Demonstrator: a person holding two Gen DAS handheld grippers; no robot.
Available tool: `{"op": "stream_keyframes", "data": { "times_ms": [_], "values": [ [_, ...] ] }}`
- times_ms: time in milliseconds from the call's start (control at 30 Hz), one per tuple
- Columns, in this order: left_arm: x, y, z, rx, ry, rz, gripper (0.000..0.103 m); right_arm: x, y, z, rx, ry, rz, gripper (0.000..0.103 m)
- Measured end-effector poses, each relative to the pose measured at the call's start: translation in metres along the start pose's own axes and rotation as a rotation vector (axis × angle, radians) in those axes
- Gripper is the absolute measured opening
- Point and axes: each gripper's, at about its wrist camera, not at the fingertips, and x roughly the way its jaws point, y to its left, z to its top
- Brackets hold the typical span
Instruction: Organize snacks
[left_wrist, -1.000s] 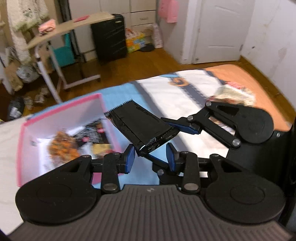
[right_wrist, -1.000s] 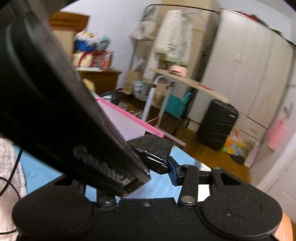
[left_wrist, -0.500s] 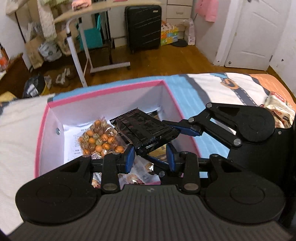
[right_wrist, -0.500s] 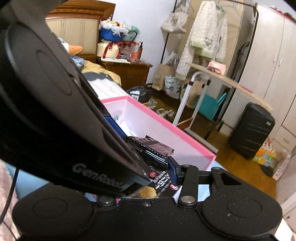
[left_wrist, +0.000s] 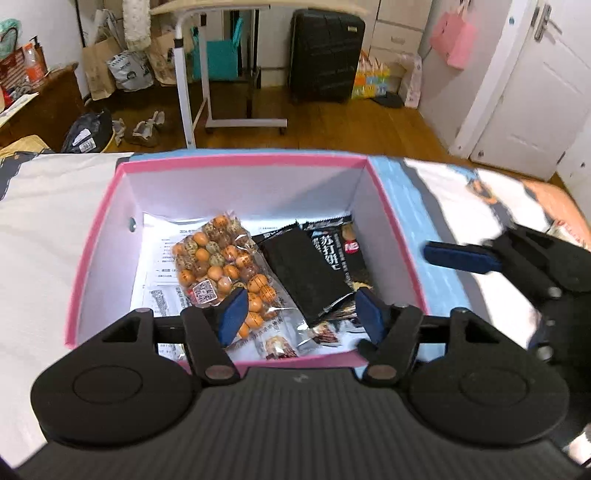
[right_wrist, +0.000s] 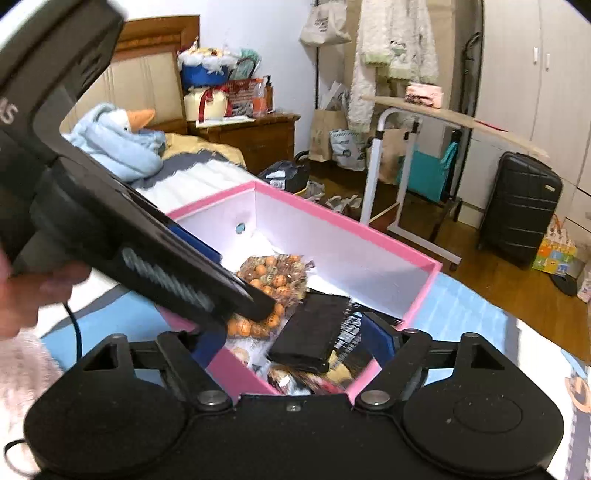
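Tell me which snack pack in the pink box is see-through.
The bag of orange speckled balls, lying left in the pink box. Its contents show through; the black packet beside it is opaque.

The right hand-held gripper (right_wrist: 297, 341) hangs over the near corner of a pink box (right_wrist: 343, 230) with white inner walls, its blue-padded jaws spread wide with nothing between them. Just ahead of the jaws, inside the box, a black snack packet (right_wrist: 312, 338) lies flat. Beyond it and to the left sits a clear bag of orange balls (right_wrist: 275, 275). The left hand-held gripper's black body (right_wrist: 110, 221) crosses in from the upper left, its tip above that bag.
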Motion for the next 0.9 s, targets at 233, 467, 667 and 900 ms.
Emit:
{"op": "stream_keyframes", "data": {
  "times_ms": [233, 467, 667, 900],
  "values": [
    [-0.05, -0.02, 0.002, 0.009, -0.044, -0.072, 0.071, -0.072, -0.031, -0.018, 0.091, 0.053, -0.084, 0.085],
    [-0.078, -0.069, -0.003, 0.081, -0.103, -0.133, 0.075, -0.118, -0.058, -0.039, 0.143, 0.087, -0.23, 0.089],
    [-0.059, -0.11, -0.014, 0.146, -0.102, -0.19, 0.075, -0.154, -0.071, -0.079, 0.179, 0.039, -0.283, 0.09],
    [-0.012, -0.159, -0.025, 0.192, -0.037, -0.285, 0.075, -0.166, -0.101, -0.127, 0.241, 0.032, -0.321, 0.092]
  ]
}}
